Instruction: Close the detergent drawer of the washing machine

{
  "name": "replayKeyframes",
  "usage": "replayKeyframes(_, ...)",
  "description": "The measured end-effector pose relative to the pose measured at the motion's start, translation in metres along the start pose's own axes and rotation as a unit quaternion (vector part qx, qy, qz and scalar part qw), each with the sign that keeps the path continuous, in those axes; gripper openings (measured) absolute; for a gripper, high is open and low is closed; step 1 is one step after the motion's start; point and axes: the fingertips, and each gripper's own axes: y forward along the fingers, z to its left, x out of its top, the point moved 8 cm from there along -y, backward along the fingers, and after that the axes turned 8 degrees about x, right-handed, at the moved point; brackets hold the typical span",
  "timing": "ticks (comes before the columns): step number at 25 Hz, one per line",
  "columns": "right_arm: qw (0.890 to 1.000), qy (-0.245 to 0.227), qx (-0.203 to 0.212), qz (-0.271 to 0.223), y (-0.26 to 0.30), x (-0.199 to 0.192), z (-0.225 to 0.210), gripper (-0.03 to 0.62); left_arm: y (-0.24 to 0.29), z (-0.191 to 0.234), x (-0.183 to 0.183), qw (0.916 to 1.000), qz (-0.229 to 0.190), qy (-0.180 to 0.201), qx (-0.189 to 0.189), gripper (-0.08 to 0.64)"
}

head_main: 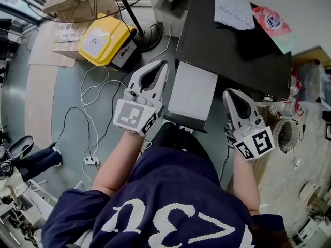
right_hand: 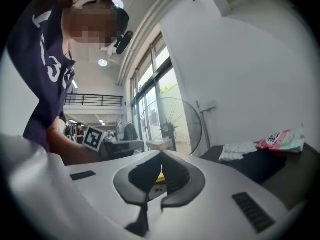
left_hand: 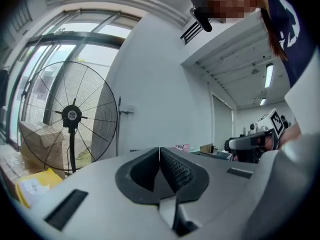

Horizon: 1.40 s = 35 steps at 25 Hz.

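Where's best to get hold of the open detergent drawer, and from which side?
Its front edge, the end nearest the person, approached from that side. The detergent drawer juts out of the washing machine toward them, so the shut left gripper pressed flat there should slide it straight in.

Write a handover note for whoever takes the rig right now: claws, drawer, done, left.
Claws: left claw shut, empty, left of the drawer; right claw shut, empty, on its right. Neither visibly touches it.
Things: washing machine ahead, with a white cloth and a pink packet on its dark top. What looks like the detergent drawer sticks out of the front, between the claws.
Done: nothing, the drawer is open.
Left: put a claw on the drawer's front edge and push it in.
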Motion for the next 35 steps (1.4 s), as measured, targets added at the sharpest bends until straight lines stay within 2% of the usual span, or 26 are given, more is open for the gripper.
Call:
replayKeyframes(4, 0.994, 0.024, 0.064, 0.09, 0.001, -0.055, 0.016, 0.024, -0.013, 0.002, -0.023, 0.9995, 0.024, -0.01, -0.016, 0.02)
replayKeyframes(6, 0.987, 0.035, 0.092, 0.129, 0.001, -0.081, 0.026, 0.073, -0.019, 0.003, -0.036, 0.9988, 0.043, -0.008, -0.023, 0.02)
replayKeyframes(11, 0.968, 0.04, 0.138, 0.204, -0.001, -0.126, 0.048, 0.093, -0.035, 0.005, -0.068, 0.9949, 0.09, -0.007, -0.045, 0.021)
replayKeyframes(16, 0.955, 0.043, 0.157, 0.246, -0.001, -0.151, 0.06, 0.131, -0.05, 0.003, -0.096, 0.9876, 0.133, -0.003, -0.084, 0.022)
replayKeyframes(19, 0.944, 0.03, 0.175, 0.278, 0.002, -0.163, 0.07, 0.161, -0.059, 0.003, -0.11, 0.9825, 0.158, 0.002, -0.098, 0.08)
replayKeyframes(26, 0.922, -0.037, 0.189, 0.337, 0.007, -0.182, 0.094, 0.129, -0.071, 0.008, -0.118, 0.985, 0.156, -0.009, -0.073, 0.08)
replayKeyframes(30, 0.922, -0.039, 0.174, 0.345, 0.009, -0.187, 0.095, 0.1, -0.075, 0.013, -0.117, 0.988, 0.145, -0.01, -0.053, 0.077)
replayKeyframes(35, 0.922, -0.025, 0.169, 0.347, 0.011, -0.193, 0.092, 0.087, -0.077, 0.013, -0.118, 0.9885, 0.144, -0.008, -0.047, 0.06)
